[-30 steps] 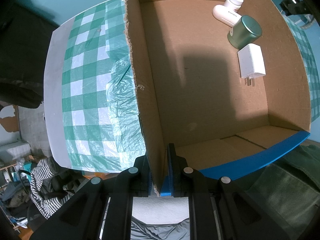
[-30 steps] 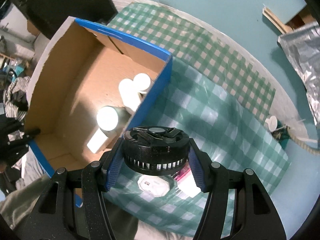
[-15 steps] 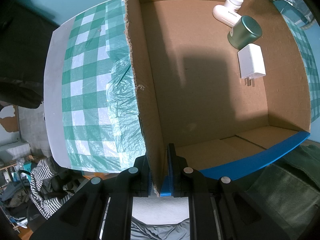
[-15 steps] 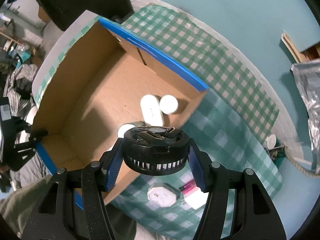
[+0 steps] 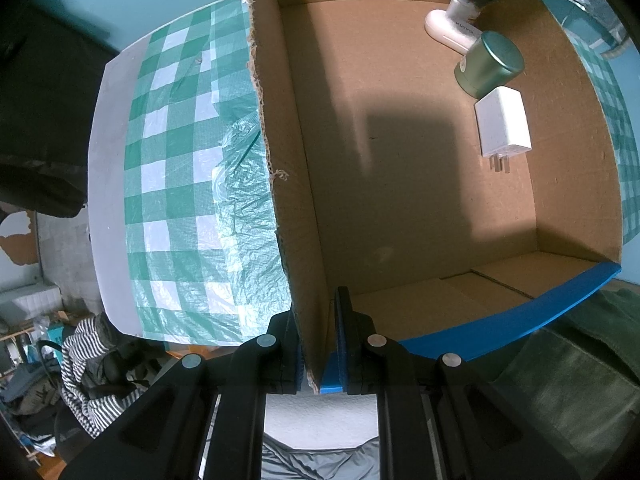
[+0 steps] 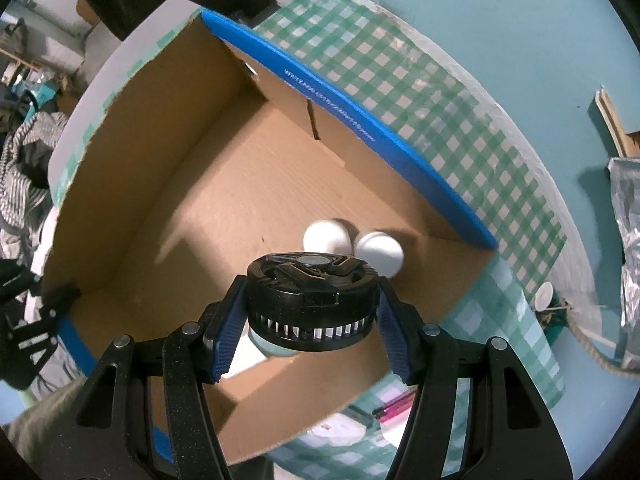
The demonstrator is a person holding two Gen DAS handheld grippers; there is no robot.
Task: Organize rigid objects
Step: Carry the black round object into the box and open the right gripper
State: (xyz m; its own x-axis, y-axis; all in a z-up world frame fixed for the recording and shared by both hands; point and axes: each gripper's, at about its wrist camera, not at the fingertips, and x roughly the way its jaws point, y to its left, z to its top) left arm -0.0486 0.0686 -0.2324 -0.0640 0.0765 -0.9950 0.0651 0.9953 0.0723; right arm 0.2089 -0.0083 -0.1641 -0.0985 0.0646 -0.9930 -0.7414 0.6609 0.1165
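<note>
left gripper (image 5: 320,356): clamped on cardboard box (image 5: 400,160) corner wall | right gripper (image 6: 312,320): pads squeezing round black fan (image 6: 312,300), held between fingers above box interior | in box: white charger (image 5: 503,124), green can (image 5: 490,62)

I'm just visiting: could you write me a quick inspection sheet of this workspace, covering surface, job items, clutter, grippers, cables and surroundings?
Surface: green checked cloth on a table.
Job's things: cardboard box holding a white device, green tin and white charger; black round part above the box.
Clutter: pink pen on the cloth beside the box.
Grippers: left gripper clamps the box wall; right gripper holds the black part.
Cables: nothing seen.
Surroundings: striped clothing, teal floor.
</note>
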